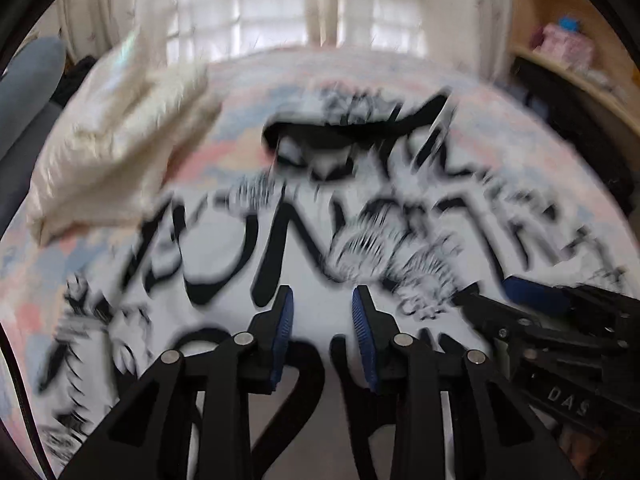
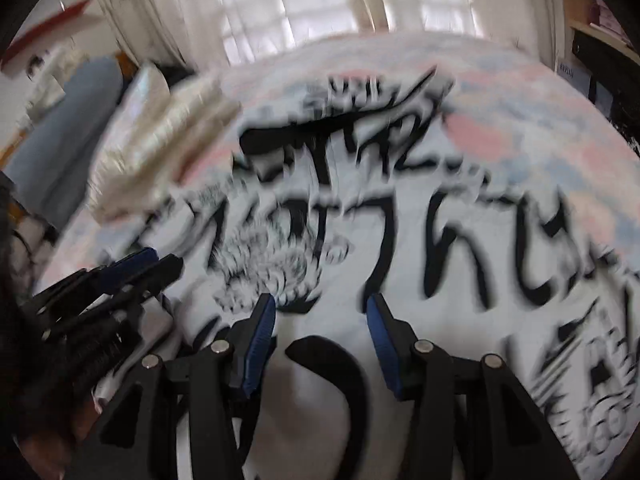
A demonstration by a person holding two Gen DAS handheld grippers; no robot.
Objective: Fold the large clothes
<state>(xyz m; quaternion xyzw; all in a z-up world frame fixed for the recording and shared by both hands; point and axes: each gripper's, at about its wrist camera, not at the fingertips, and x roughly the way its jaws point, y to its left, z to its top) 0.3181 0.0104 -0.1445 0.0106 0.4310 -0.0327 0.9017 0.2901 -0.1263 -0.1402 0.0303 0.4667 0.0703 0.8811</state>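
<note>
Two blurred fisheye views look down along hand-held grippers at a bed. A large white T-shirt (image 1: pixel 224 264) with bold black lettering and sketchy drawings lies spread flat across a pastel pink-and-blue bedsheet (image 1: pixel 224 136), its dark collar at the far end towards a curtained window (image 1: pixel 260 4). The left gripper (image 1: pixel 322 300) hovers above the shirt's near part, its blue-padded jaws apart with only the cloth below showing in the gap between them. The right gripper (image 2: pixel 320 304) hangs just beside it, jaws likewise apart and holding nothing; each gripper appears at the edge of the other's view. A folded cream garment (image 1: pixel 116 136), possibly a stack of them, sits on the sheet to the far left of the shirt. Wooden shelves (image 1: pixel 560 40) stand at the right.
</note>
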